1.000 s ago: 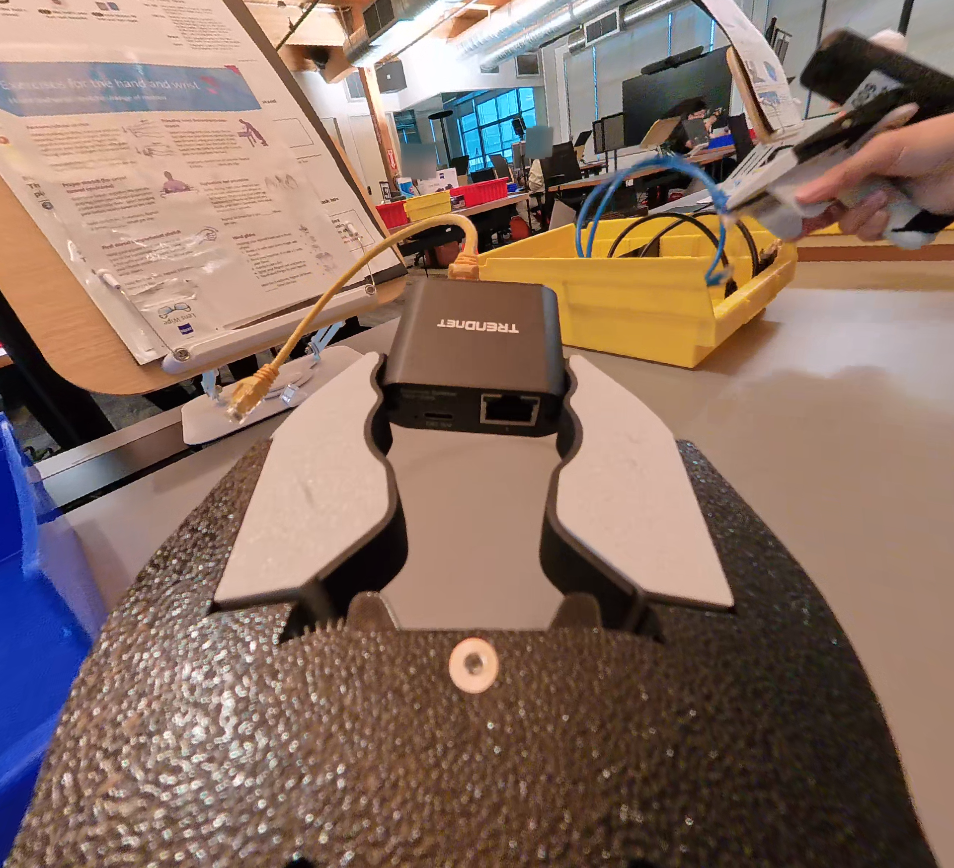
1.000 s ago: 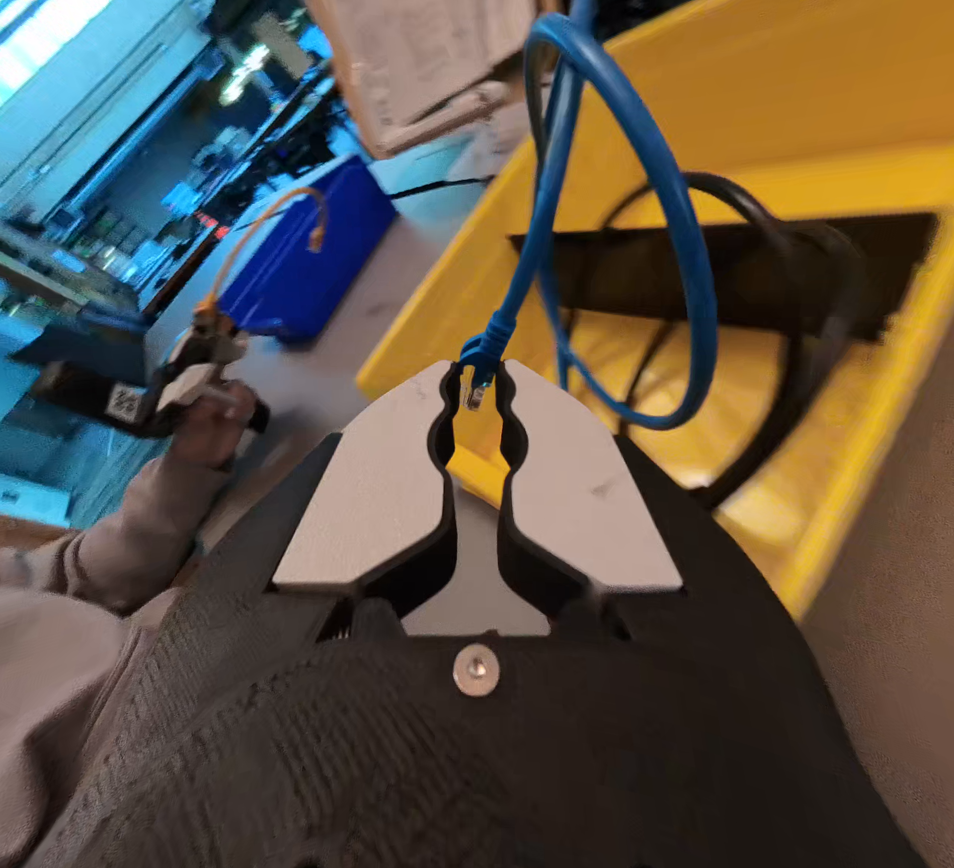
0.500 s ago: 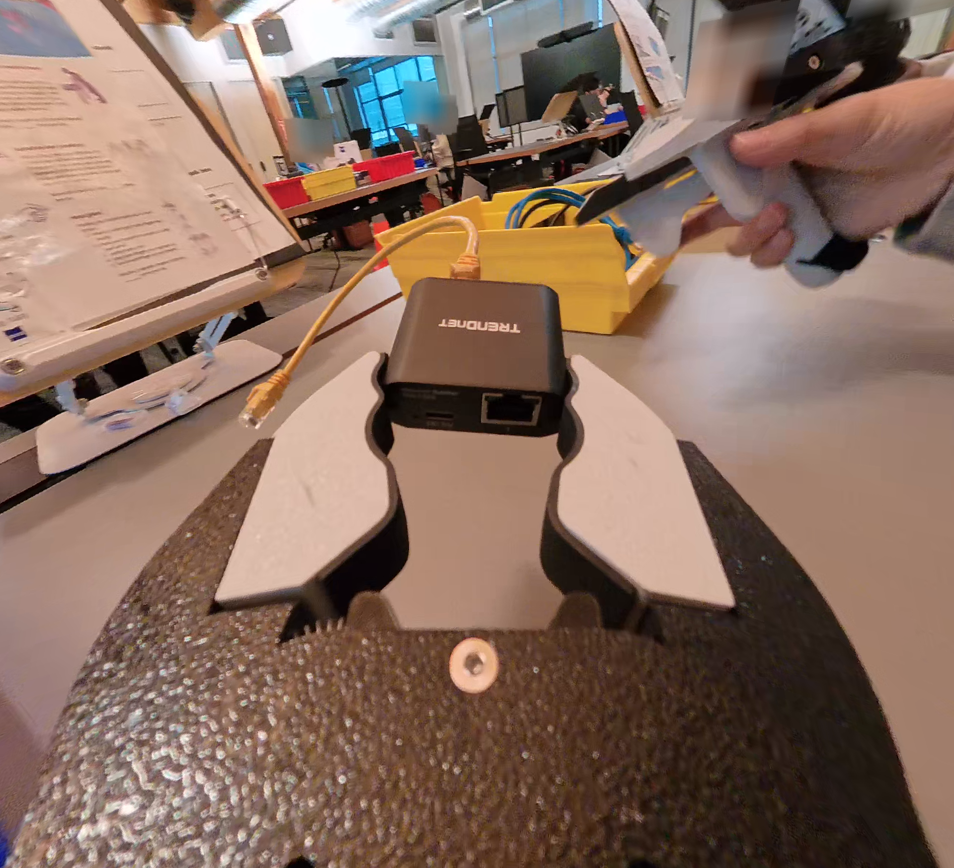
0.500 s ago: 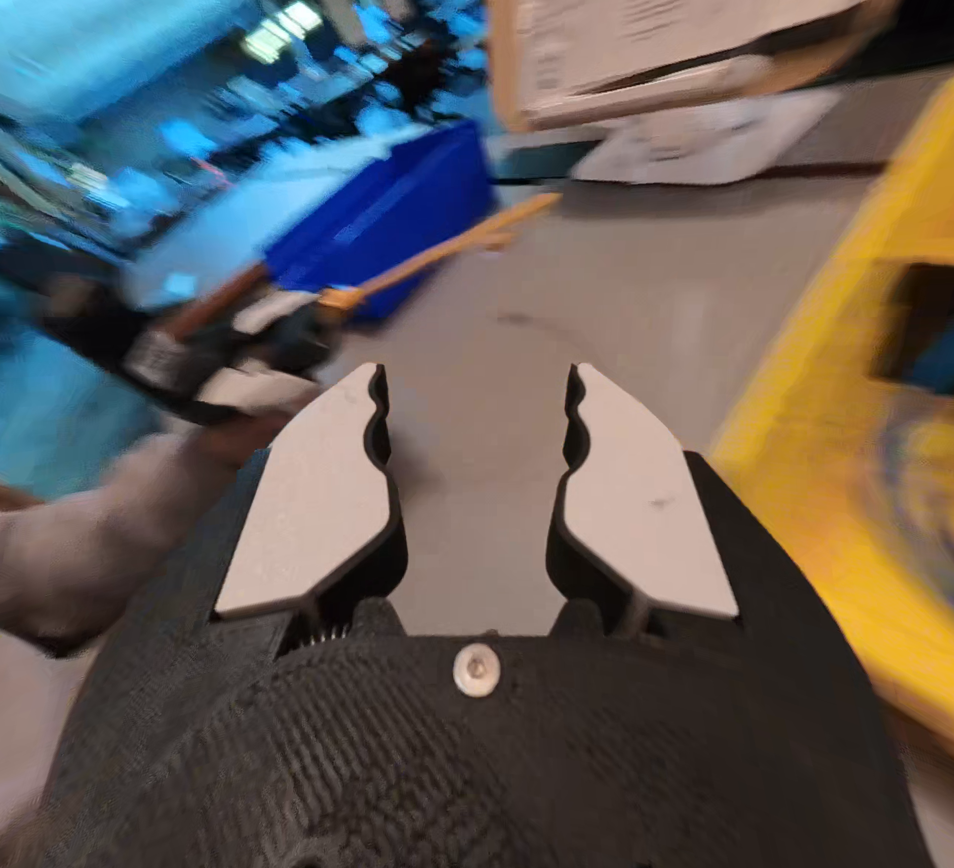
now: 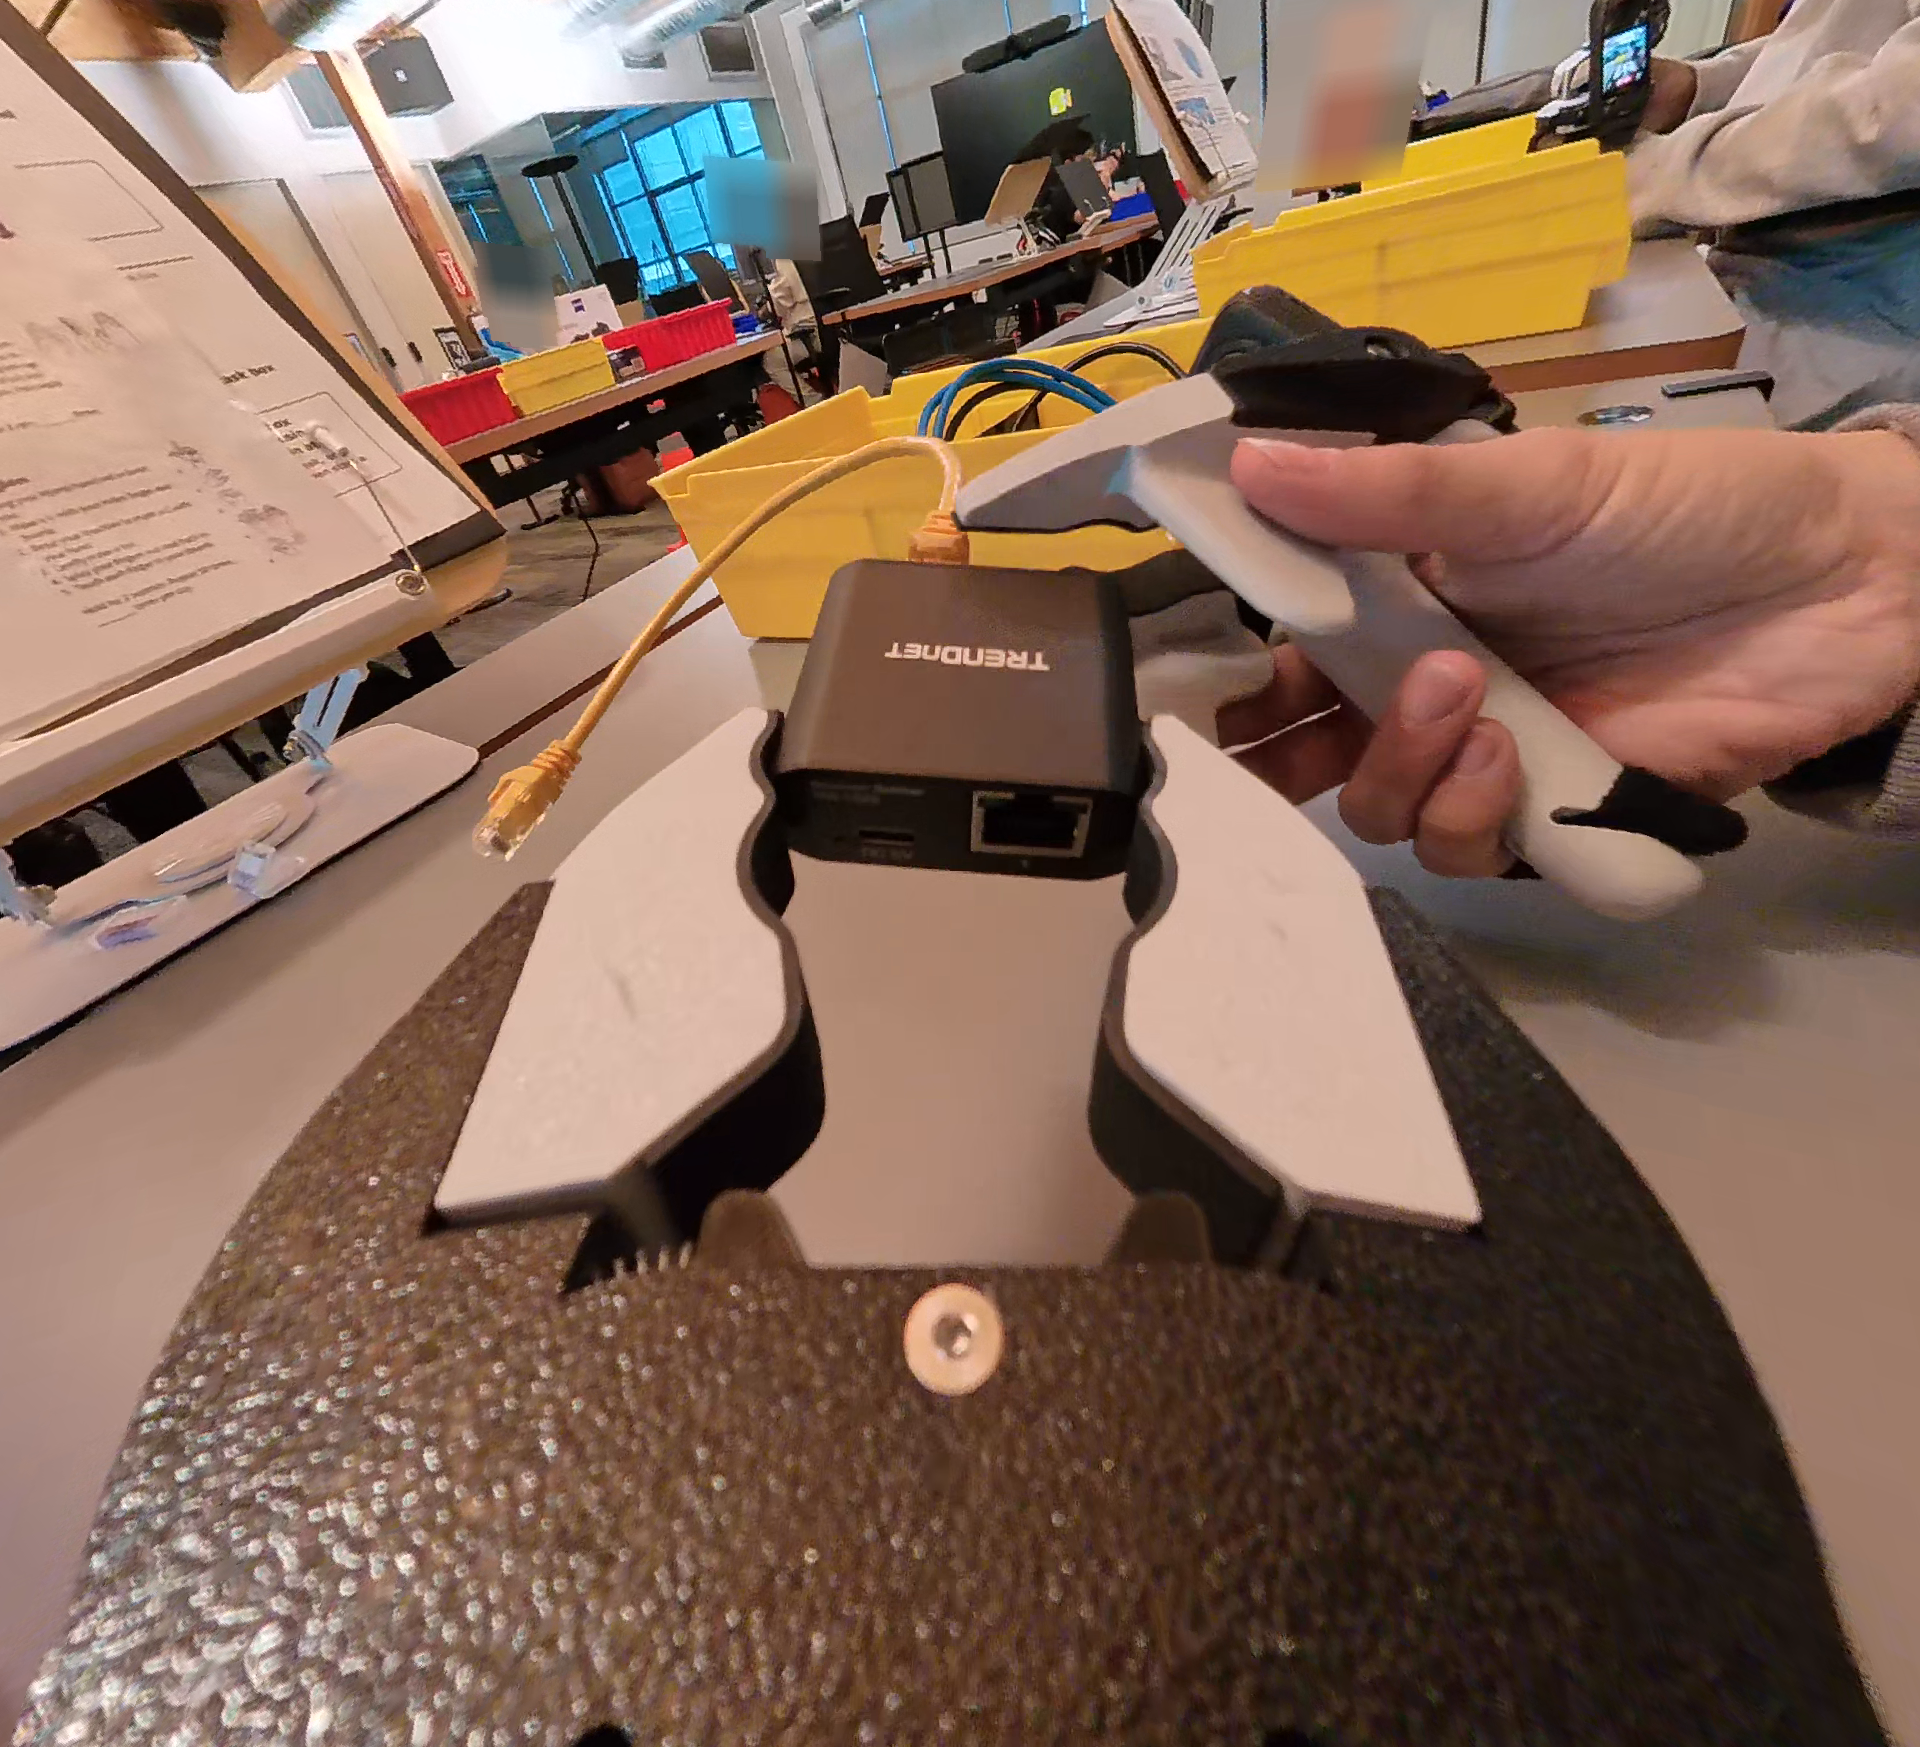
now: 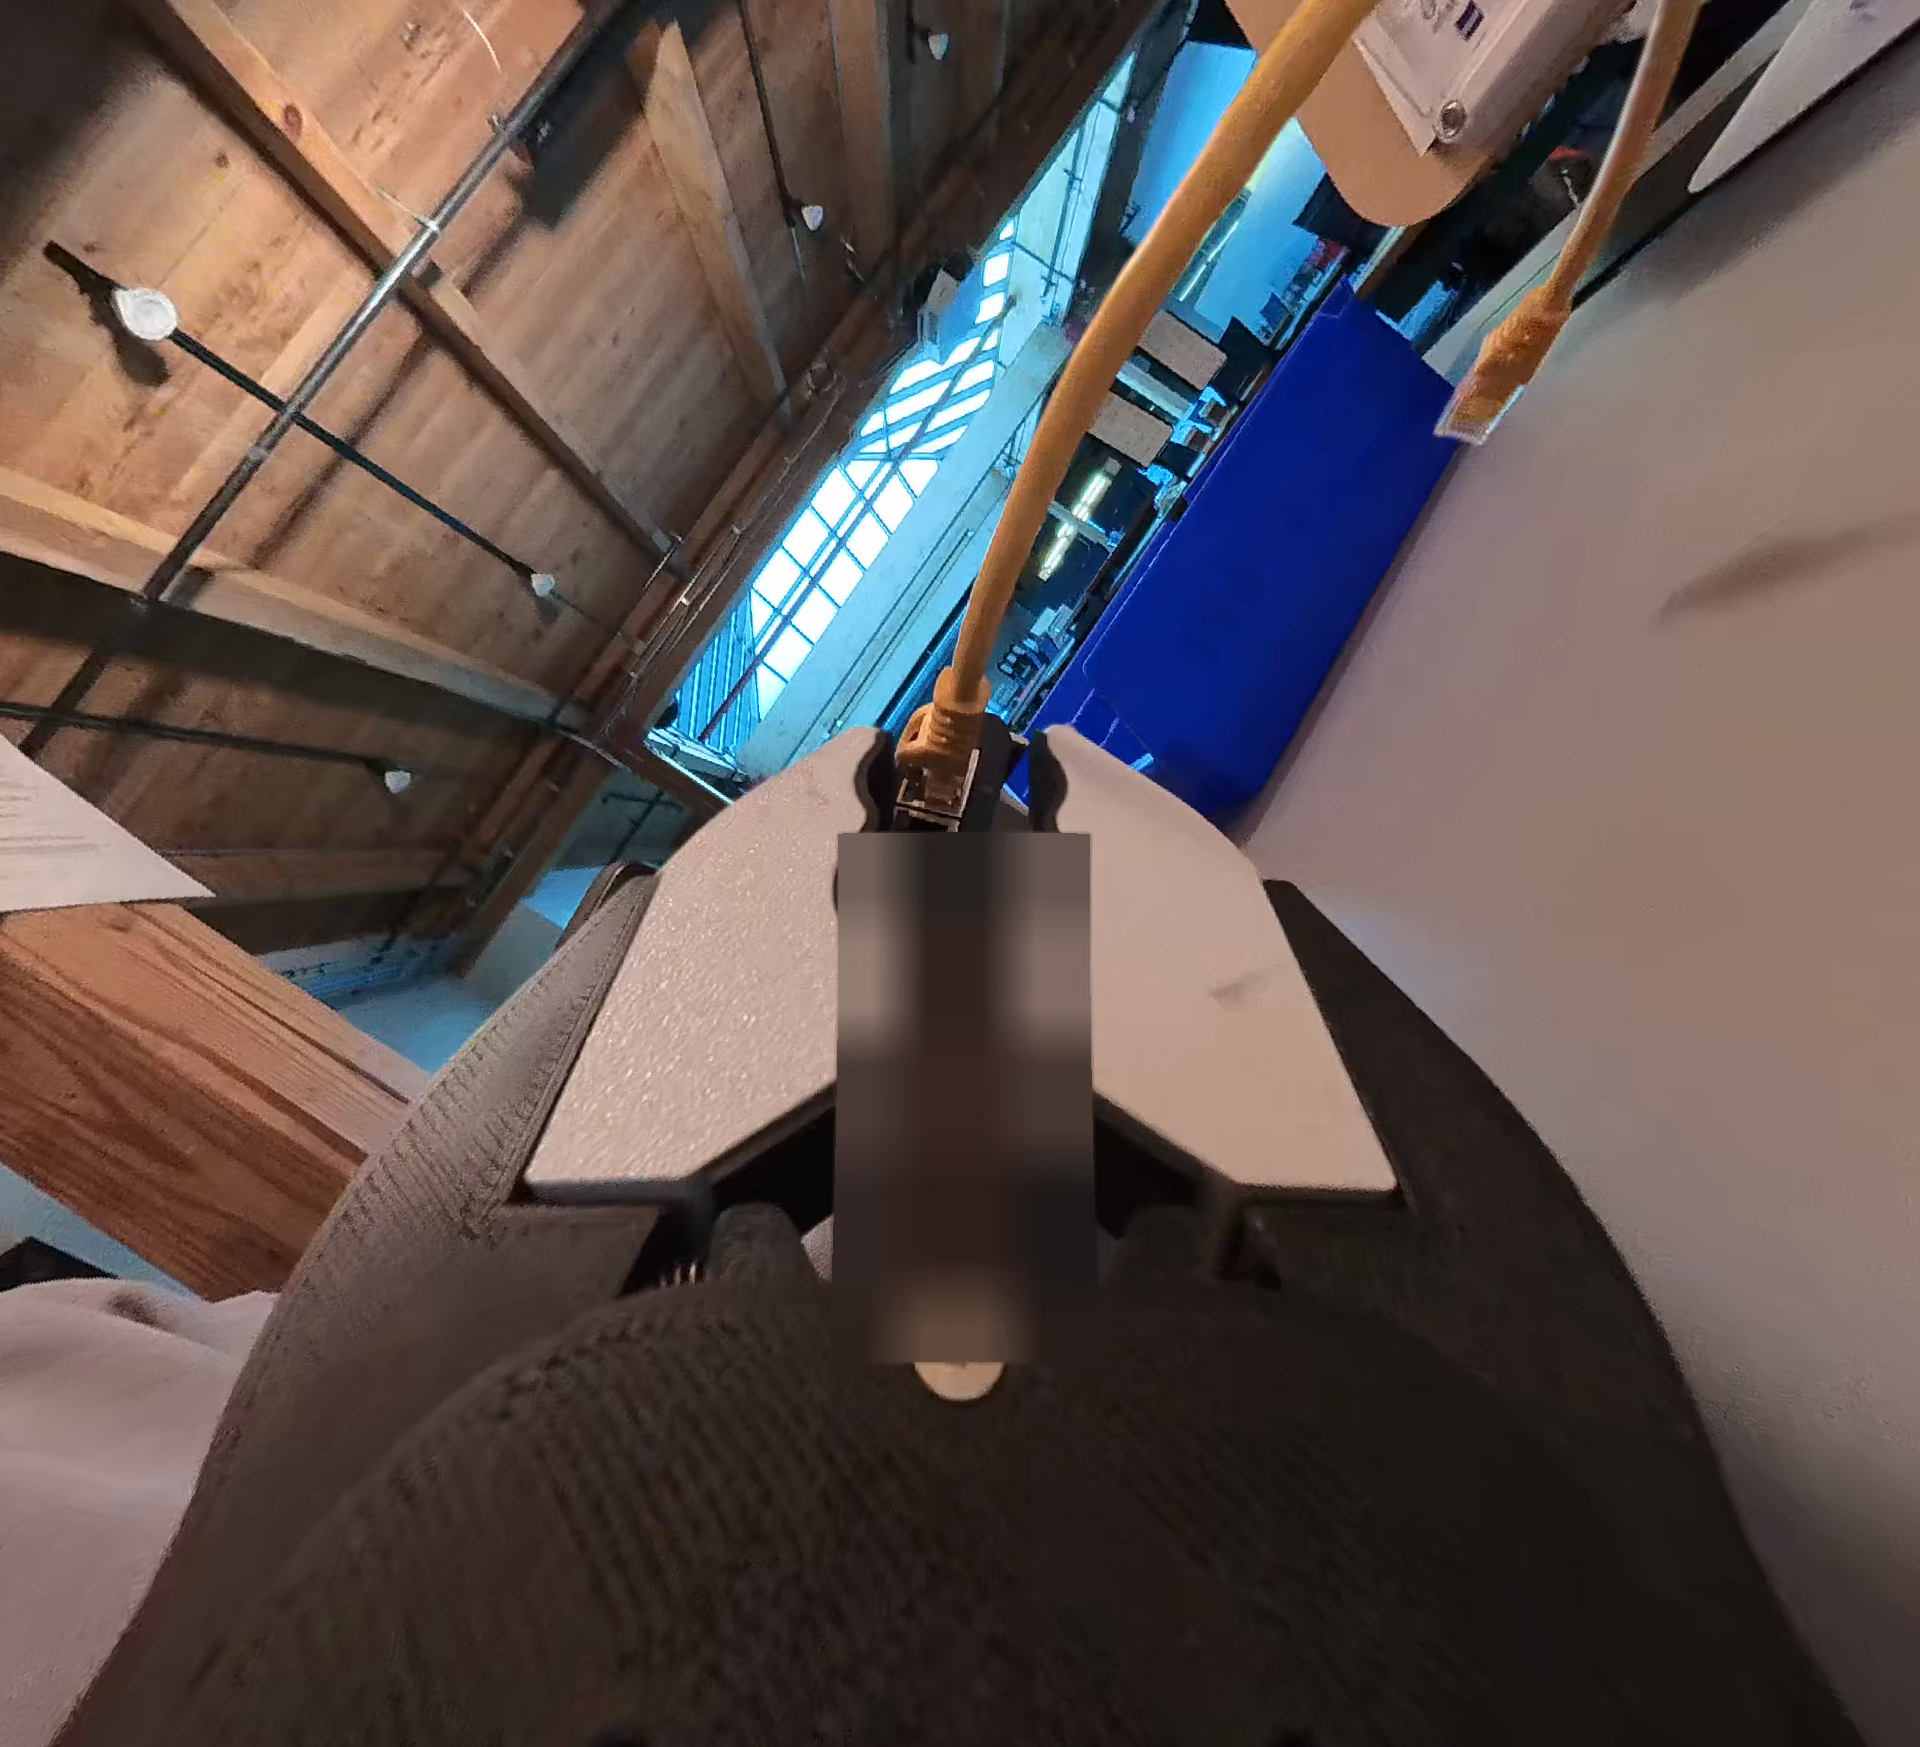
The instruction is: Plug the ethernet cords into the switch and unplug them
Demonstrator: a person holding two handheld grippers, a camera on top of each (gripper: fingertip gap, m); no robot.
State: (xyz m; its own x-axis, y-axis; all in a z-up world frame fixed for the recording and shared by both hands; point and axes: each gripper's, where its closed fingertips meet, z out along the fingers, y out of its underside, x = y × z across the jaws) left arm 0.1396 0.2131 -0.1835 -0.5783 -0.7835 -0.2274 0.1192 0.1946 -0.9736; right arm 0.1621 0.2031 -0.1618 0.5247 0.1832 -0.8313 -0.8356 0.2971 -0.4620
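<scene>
Left gripper (image 5: 954, 798): fingers clamped on both sides of the black switch (image 5: 961, 695), held above the grey table (image 5: 1662, 1074); grip unchanged from a second ago. Near face of switch shows one vacant ethernet port (image 5: 1031, 827).

Right gripper (image 6: 961, 767): a second ago pinching a blue cord's plug over the yellow bin; half a second ago spread wide and empty; now at the switch's far face, fingers narrowed around the yellow ethernet cord's plug (image 6: 935, 741), which is seated in the switch. Firm contact cannot be told; a mosaic patch covers the gap.

Yellow ethernet cord (image 5: 727, 554): arcs up from the rear port; free plug (image 5: 517, 798) hangs in the air left of the switch.

Blue ethernet cord (image 5: 997, 388): now lying in the yellow bin (image 5: 790, 544), just behind the switch.

Clearances: document stand (image 5: 208, 471) to the left; blue bin (image 6: 1247, 617) beyond; bare tabletop to the right.
</scene>
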